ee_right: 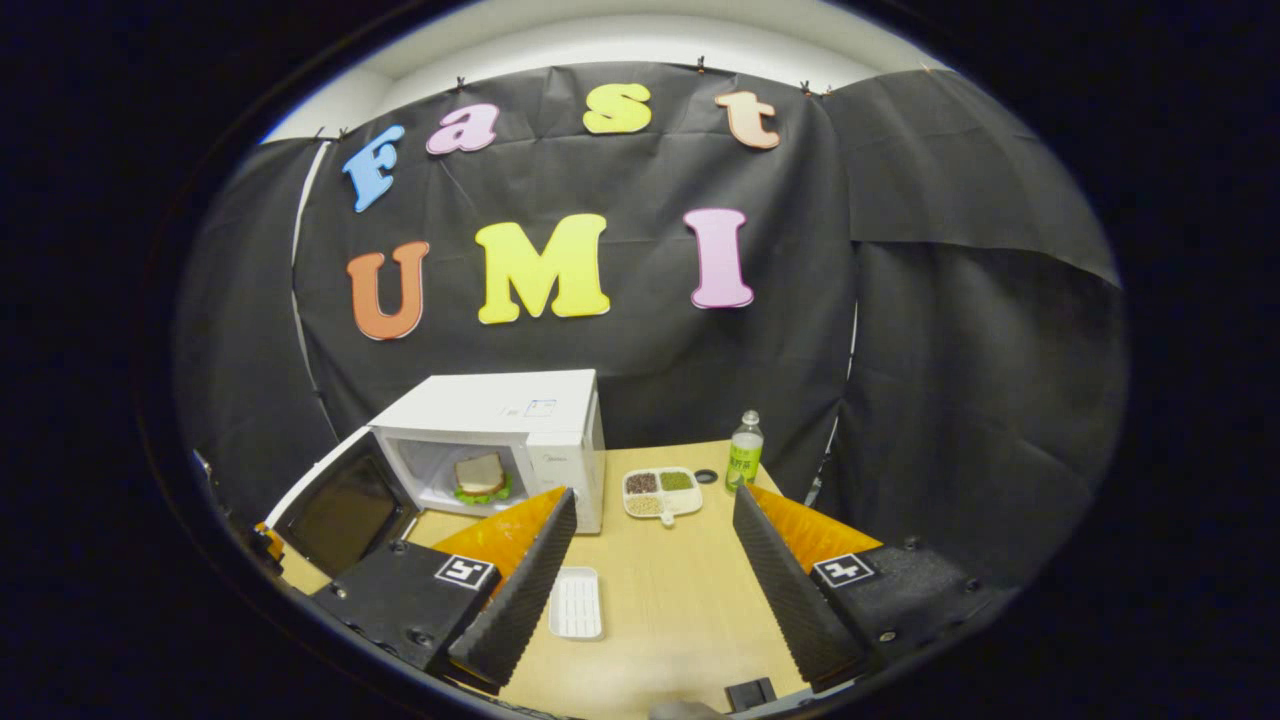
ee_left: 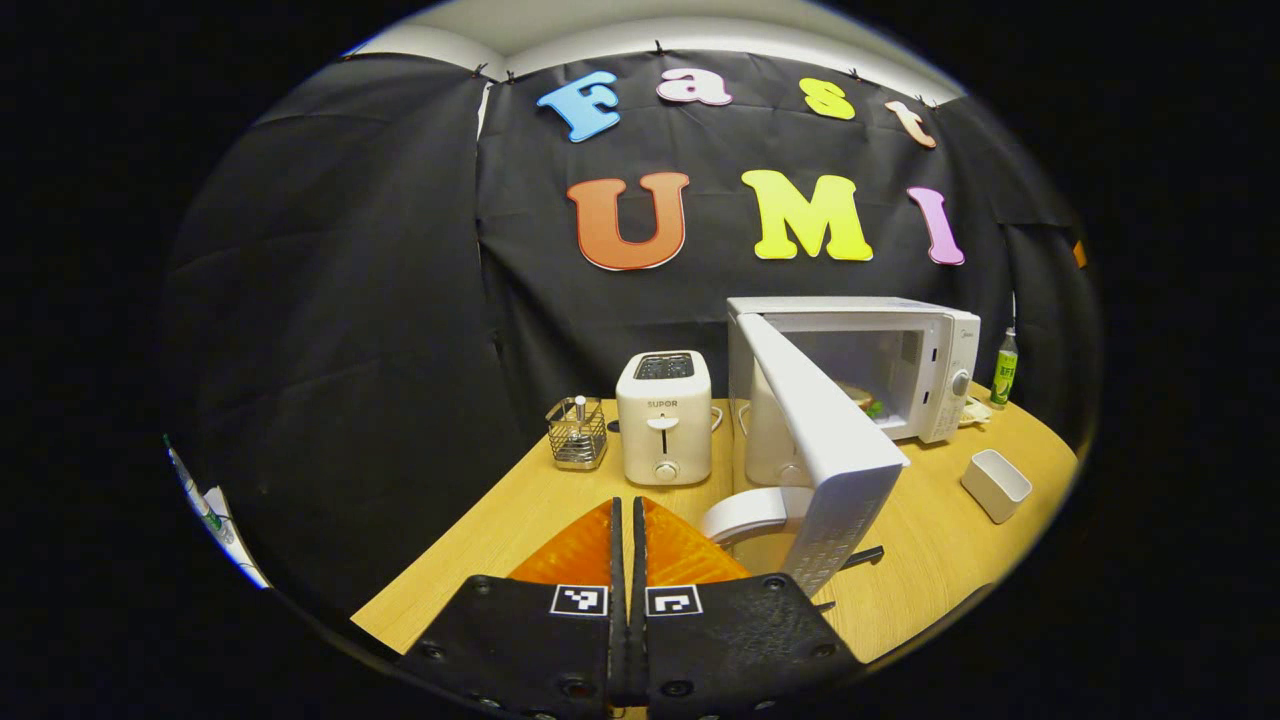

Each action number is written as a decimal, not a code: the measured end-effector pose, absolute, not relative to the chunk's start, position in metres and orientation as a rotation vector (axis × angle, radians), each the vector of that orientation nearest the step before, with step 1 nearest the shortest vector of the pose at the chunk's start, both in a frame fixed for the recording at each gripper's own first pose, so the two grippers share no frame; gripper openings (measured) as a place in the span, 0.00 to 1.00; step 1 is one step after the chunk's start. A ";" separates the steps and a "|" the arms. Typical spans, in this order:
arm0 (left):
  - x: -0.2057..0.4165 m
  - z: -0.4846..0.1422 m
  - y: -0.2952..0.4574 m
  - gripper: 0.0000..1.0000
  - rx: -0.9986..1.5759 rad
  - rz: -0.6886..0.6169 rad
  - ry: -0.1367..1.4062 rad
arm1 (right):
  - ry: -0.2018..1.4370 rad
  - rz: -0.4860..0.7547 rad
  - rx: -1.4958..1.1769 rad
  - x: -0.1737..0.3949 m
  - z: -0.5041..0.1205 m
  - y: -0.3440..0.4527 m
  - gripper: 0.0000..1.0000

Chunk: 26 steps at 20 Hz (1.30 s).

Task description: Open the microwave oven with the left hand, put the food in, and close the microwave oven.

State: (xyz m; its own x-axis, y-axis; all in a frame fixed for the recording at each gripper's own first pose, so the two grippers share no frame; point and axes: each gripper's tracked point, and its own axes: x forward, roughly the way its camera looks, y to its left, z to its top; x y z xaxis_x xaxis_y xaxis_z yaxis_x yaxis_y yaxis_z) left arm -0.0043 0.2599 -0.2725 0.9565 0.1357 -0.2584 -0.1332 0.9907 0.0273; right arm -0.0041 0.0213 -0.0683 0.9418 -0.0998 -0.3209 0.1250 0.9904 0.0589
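On the wooden table (ee_right: 660, 580), toward the back left in the right gripper view, white microwave (ee_right: 520, 430) with its door (ee_right: 345, 510) swung wide open to the left. Sandwich (ee_right: 482, 477) sitting inside the cavity, bread slice leaning up, green lettuce poking out underneath. Right gripper (ee_right: 650, 560) hovering over the table in front, fingers spread wide apart, nothing between them, well clear of the microwave. Small white ribbed tray (ee_right: 577, 603) lying on the table just beside the left finger. Further back, divided dish (ee_right: 660, 492) with dark, green and pale stuff in its compartments, just right of the microwave, then a small black ring (ee_right: 706, 476) and a green-labelled bottle (ee_right: 744, 452) standing upright near the wall.

From the left gripper view: left gripper (ee_left: 628, 545) pressed fully together, no gap at all, holding nothing. Microwave door edge-on and sticking out toward the camera, just right of the fingertips but not touching them as far as can be told. Bit of the sandwich visible through the opening. White toaster (ee_left: 664, 417) standing left of the microwave, wire basket (ee_left: 577, 434) with a utensil in it just beside that. Small white rectangular container (ee_left: 995, 485) on the table to the right, in front of the microwave's control panel.
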 end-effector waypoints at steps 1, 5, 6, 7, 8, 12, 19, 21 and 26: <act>-0.004 -0.273 0.258 0.00 0.011 0.132 0.263 | 0.323 -0.115 0.078 -0.001 -0.069 0.022 0.92; -0.005 -0.270 0.231 0.00 0.010 0.091 0.258 | 0.319 -0.110 0.074 -0.002 -0.062 0.021 0.92; -0.004 -0.268 0.223 0.00 0.015 0.077 0.253 | 0.316 -0.107 0.074 -0.003 -0.061 0.022 0.92; -0.004 -0.266 0.213 0.00 0.014 0.063 0.251 | 0.313 -0.104 0.076 -0.003 -0.060 0.021 0.92; -0.002 -0.264 0.202 0.00 0.008 0.047 0.250 | 0.310 -0.099 0.079 -0.004 -0.058 0.022 0.92; 0.002 -0.256 0.150 0.00 0.016 -0.035 0.241 | 0.297 -0.083 0.074 -0.002 -0.051 0.021 0.92; 0.029 -0.244 0.055 0.00 0.017 -0.161 0.217 | 0.284 -0.087 0.048 0.002 -0.047 0.004 0.92; 0.038 -0.239 0.029 0.00 0.017 -0.198 0.204 | 0.280 -0.094 0.050 0.002 -0.045 -0.004 0.92; 0.079 -0.232 -0.027 0.00 0.009 -0.268 0.189 | 0.297 -0.106 0.085 0.010 -0.047 -0.021 1.00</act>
